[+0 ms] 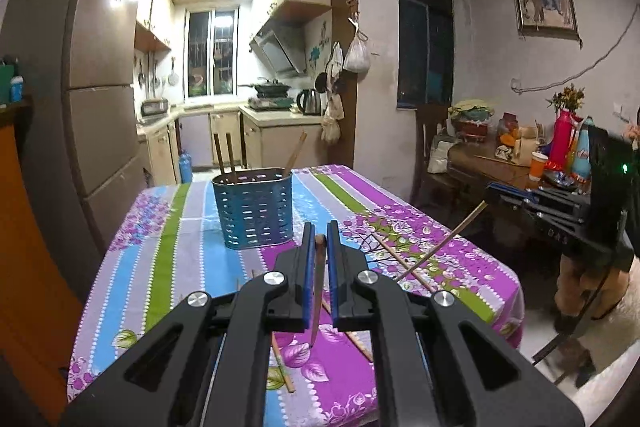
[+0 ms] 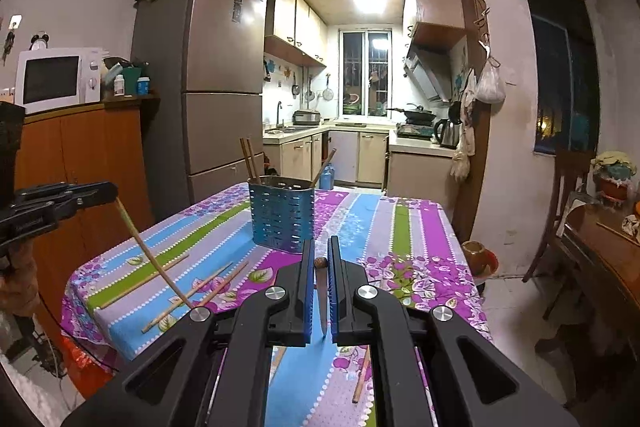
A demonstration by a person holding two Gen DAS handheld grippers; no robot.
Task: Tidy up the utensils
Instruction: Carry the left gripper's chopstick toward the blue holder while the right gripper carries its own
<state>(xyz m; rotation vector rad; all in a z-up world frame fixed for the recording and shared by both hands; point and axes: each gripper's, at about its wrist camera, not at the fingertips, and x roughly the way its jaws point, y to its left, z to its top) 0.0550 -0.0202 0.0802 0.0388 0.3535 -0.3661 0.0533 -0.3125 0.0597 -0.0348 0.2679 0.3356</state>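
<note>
Up above the worktop (image 1: 168,251), with its striped and flowered cloth, both claws are closed narrow, each pinching one chopstick. The left claw (image 1: 319,247) grips a brown chopstick (image 1: 318,291) near its top end, and the stick hangs down between the blue pads toward the cloth; seen from the right wrist, the same left claw (image 2: 110,193) holds its stick (image 2: 152,255) slanting down over the near left part of the worktop. The right claw (image 2: 320,259) clamps another chopstick (image 2: 322,303) the same way, hanging between its pads; in the left wrist view that right claw (image 1: 490,193) carries its stick (image 1: 444,241) angled down over the right side. A blue perforated utensil holder (image 1: 254,211) stands upright near the middle of the worktop, with three chopsticks (image 1: 224,157) poking out. Several loose chopsticks (image 2: 192,297) lie flat on the cloth nearer the cameras; how many exactly is hard to tell, as the claws hide some.
</note>
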